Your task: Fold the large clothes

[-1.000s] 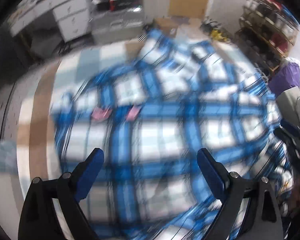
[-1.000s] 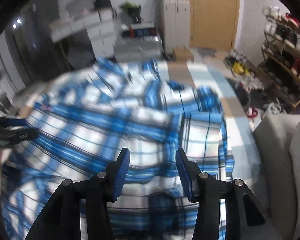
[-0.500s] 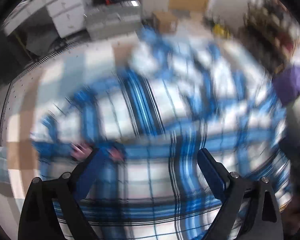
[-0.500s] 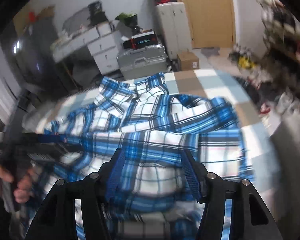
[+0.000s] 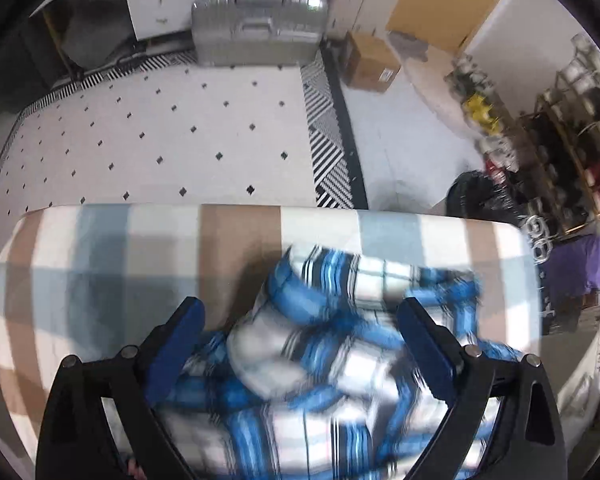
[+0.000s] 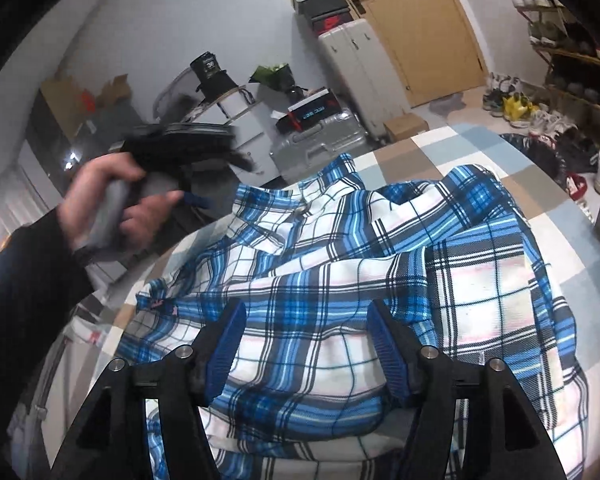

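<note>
Both claws, left claw (image 5: 300, 316) and right claw (image 6: 304, 320), gape wide above the plaid shirt (image 6: 340, 280)

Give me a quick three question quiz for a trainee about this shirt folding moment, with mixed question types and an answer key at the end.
1. True or false: the right gripper has its jaws shut on the plaid shirt.
2. Multiple choice: what does the shirt lie on? A) a bare wooden floor B) a surface with a checked cover in blue, white and brown C) a silver suitcase
3. Fill the gap: in the right wrist view, the person's left hand holds the left gripper up to the ____ of the shirt.

Key: 1 false, the jaws are open above the cloth. 2 B. 3 left.
</note>
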Tool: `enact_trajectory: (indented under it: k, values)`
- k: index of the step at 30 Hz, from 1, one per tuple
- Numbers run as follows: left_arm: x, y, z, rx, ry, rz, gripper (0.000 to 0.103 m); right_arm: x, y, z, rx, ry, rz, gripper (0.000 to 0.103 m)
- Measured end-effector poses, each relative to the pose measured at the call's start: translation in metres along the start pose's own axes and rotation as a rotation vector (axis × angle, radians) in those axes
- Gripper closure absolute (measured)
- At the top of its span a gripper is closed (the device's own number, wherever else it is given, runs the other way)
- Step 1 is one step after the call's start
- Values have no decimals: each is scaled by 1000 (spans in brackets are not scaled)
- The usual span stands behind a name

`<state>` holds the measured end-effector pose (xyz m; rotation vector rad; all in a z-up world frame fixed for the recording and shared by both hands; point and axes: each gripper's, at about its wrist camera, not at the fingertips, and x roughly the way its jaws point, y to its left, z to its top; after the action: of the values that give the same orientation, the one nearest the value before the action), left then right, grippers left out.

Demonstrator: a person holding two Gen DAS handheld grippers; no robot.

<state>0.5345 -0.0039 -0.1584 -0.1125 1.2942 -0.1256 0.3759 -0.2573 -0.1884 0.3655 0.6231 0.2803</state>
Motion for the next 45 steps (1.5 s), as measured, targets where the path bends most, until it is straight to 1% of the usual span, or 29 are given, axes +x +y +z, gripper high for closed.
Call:
enact_trajectory:
  k: [1, 2, 3, 5, 6, 7, 8, 11, 13, 15, 17, 19, 22, 23, 24, 25, 28, 29, 31, 32, 33, 35, 38, 40, 41, 42, 43, 44, 45]
  values:
    - [14, -1, 4, 12, 26, 41, 9, -2, 1, 0, -7, -10, -3, 38]
    - [14, -2, 4, 13, 55, 73, 10, -3, 0, 0, -8, -16, -9, 35]
    - [20, 1, 3, 3, 80, 82, 15, -3, -1, 0, -6, -17, -14, 33]
    - [23, 8, -2, -41, 113, 12, 70, -4, -4, 2, 10, -22, -11, 33]
    - [19, 9, -7, -41, 109, 3, 75, -5, -6, 2, 20, -27, -6, 33]
    - [12, 9, -13, -23, 101, -2, 87, -5, -7, 2, 28, -31, -7, 32]
    - [5, 5, -17, 6, 95, -12, 95, -7, -9, 3, 39, -39, -6, 30]
    - [-26, -5, -42, 121, 16, -10, 97, -7, -11, 4, 47, -43, -2, 30]
    - [-49, -9, -67, 185, -21, -21, 97, -8, -10, 4, 34, -62, 6, 30]
    - [-61, -11, -89, 238, -49, -22, 97, -11, -9, 9, 53, -64, 7, 30]
    - [-70, -14, -111, 304, -94, -34, 97, -19, -4, 22, 68, -52, 32, 30]
    - [-79, -16, -132, 362, -120, -54, 97, -32, 2, 38, 67, -77, 25, 29]
    - [-82, -14, -153, 431, -157, -68, 97, -33, 21, 68, -19, -41, -2, 22]
    - [-78, -17, -150, 438, -162, -68, 97, -28, 28, 79, -51, -22, -16, 21]
    - [-74, -16, -155, 454, -156, -77, 97, -21, 35, 95, -78, -5, -39, 21]
    - [-69, -15, -158, 468, -141, -83, 97, -17, 34, 101, -88, 4, -44, 20]
    - [-57, -15, -162, 499, -148, -46, 97, 24, 35, 138, -87, 97, -75, 17]
    - [-56, -16, -164, 498, -146, -48, 97, 37, 36, 144, -92, 138, -81, 17]
    - [-53, -13, -164, 480, -139, -82, 97, 74, 37, 160, -109, 237, -115, 17]
    - [-53, -14, -164, 480, -137, -87, 97, 99, 38, 168, -109, 316, -122, 18]
    - [-50, -14, -165, 488, -136, -88, 97, 116, 40, 172, -111, 353, -121, 22]
    - [-47, -13, -167, 506, -135, -86, 97, 136, 46, 171, -145, 368, -157, 20]
    - [-44, -12, -169, 522, -140, -90, 97, 178, 63, 172, -228, 455, -213, 22]
    - [-42, -9, -167, 523, -138, -102, 97, 197, 71, 166, -286, 504, -270, 23]
    - [-45, -6, -168, 519, -139, -115, 96, 202, 72, 163, -298, 522, -289, 32]
    - [-46, -3, -167, 511, -139, -127, 96, 208, 70, 157, -308, 559, -315, 55]
    - [-47, 2, -164, 493, -130, -137, 96, 211, 66, 153, -308, 596, -327, 69]
    - [-46, 4, -161, 475, -123, -150, 96, 209, 62, 152, -306, 612, -333, 90]
    - [-47, 7, -158, 453, -119, -169, 96, 199, 56, 149, -302, 592, -353, 92]
